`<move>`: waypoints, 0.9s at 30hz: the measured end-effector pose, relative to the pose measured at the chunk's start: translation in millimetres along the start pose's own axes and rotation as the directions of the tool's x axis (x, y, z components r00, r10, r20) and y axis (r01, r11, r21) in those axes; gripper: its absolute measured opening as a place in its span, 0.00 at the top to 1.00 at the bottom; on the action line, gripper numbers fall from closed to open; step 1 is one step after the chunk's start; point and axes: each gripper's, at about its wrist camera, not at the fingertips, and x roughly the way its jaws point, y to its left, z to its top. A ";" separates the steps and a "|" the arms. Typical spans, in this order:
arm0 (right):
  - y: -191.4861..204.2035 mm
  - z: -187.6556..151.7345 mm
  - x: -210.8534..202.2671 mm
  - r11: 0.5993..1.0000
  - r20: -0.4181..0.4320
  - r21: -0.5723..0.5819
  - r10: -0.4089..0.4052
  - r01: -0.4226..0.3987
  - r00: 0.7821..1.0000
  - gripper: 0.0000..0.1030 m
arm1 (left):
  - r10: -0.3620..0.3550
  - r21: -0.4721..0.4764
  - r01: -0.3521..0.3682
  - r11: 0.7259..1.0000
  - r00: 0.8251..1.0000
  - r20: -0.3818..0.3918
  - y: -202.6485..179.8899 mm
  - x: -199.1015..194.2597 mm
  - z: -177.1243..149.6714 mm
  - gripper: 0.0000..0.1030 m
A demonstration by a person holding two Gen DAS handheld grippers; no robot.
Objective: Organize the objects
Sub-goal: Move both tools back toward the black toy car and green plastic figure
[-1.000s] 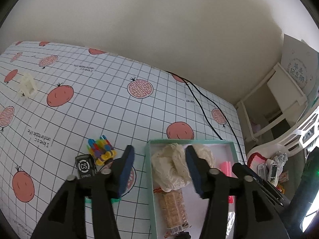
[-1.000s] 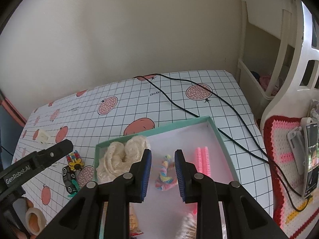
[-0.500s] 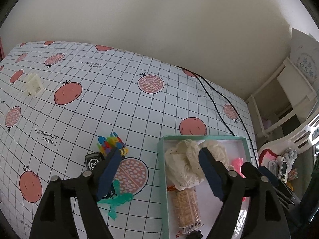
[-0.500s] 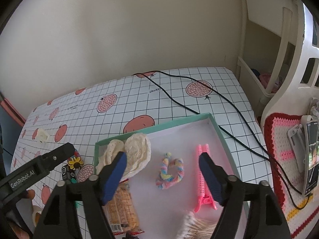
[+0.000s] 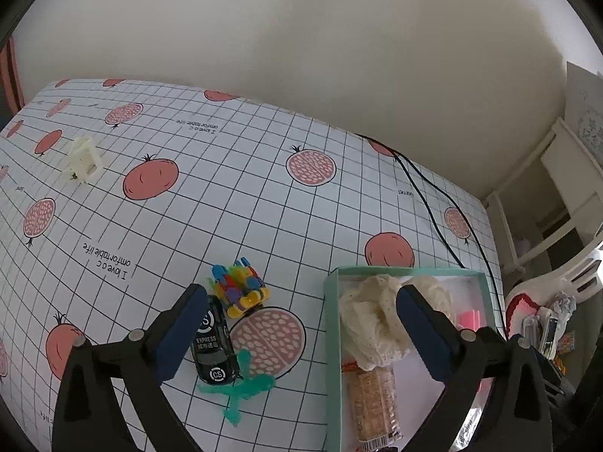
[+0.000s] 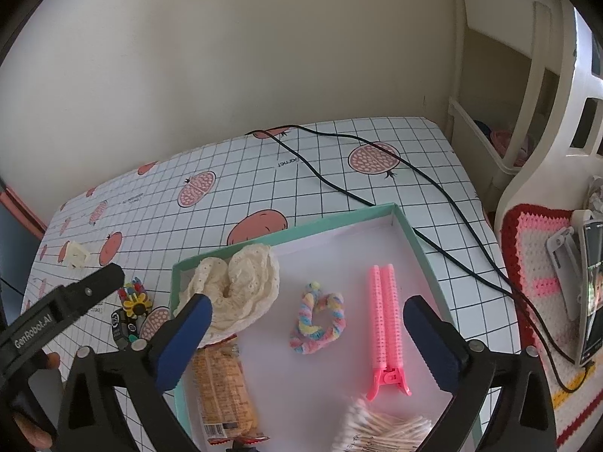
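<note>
Both grippers hang spread and empty. The right gripper (image 6: 307, 333) hovers over the teal-rimmed shallow box (image 6: 422, 241), where sorted items gather. The left gripper (image 5: 301, 324) straddles the box's rim, the black toy car (image 5: 213, 342) at its 9 o'clock, likely next.

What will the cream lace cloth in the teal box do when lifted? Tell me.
The cream lace cloth lies bunched in folds, so it will probably droop and stretch out. It looks thin and openwork, so likely light. It overlaps the snack packet, which it might drag.
</note>
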 end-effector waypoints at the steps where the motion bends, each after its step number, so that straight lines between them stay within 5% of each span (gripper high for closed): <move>1: -0.3 -0.1 0.5 1.000 -0.001 0.000 -0.002 0.002 1.000 0.00 | 0.001 -0.002 -0.001 1.000 1.000 0.001 0.5 0.0 0.5 0.02; 20: 0.2 0.5 1.9 1.000 -0.017 0.007 -0.003 0.003 1.000 0.00 | -0.005 -0.016 0.005 1.000 1.000 0.008 13.1 0.1 5.4 0.00; 27: 21.6 10.3 -24.0 0.999 0.057 -0.001 0.039 -0.039 0.998 0.00 | -0.007 -0.069 0.013 0.998 0.996 0.092 40.4 -26.9 22.1 0.00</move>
